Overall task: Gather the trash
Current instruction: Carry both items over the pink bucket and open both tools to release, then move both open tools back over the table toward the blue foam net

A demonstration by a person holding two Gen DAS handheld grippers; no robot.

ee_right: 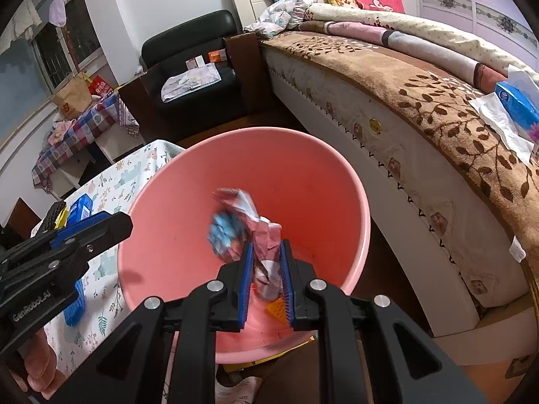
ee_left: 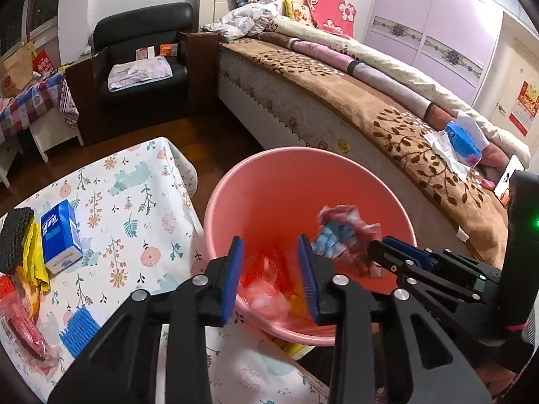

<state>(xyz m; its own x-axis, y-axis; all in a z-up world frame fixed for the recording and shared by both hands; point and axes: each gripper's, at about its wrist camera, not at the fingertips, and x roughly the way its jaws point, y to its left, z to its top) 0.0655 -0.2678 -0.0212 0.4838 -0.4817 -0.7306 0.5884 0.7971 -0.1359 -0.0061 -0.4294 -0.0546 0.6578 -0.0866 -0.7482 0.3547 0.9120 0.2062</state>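
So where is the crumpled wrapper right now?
The crumpled wrapper is pinched in the right gripper, held over the open pink bin beside the bed.

Pink bin (ee_right: 303, 168) mouth lies open between bed (ee_right: 438, 107) and table (ee_left: 134, 181).

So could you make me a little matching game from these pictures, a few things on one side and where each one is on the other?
Things:
1. crumpled wrapper
2. blue tissue pack
3. pink bucket
4. black sponge

Places:
A. standing on the floral tablecloth
B. at the table's left edge, beside the yellow bag
C. pinched in the right tool, over the bucket
D. between table and bed

Pairs: 1-C, 2-A, 3-D, 4-B
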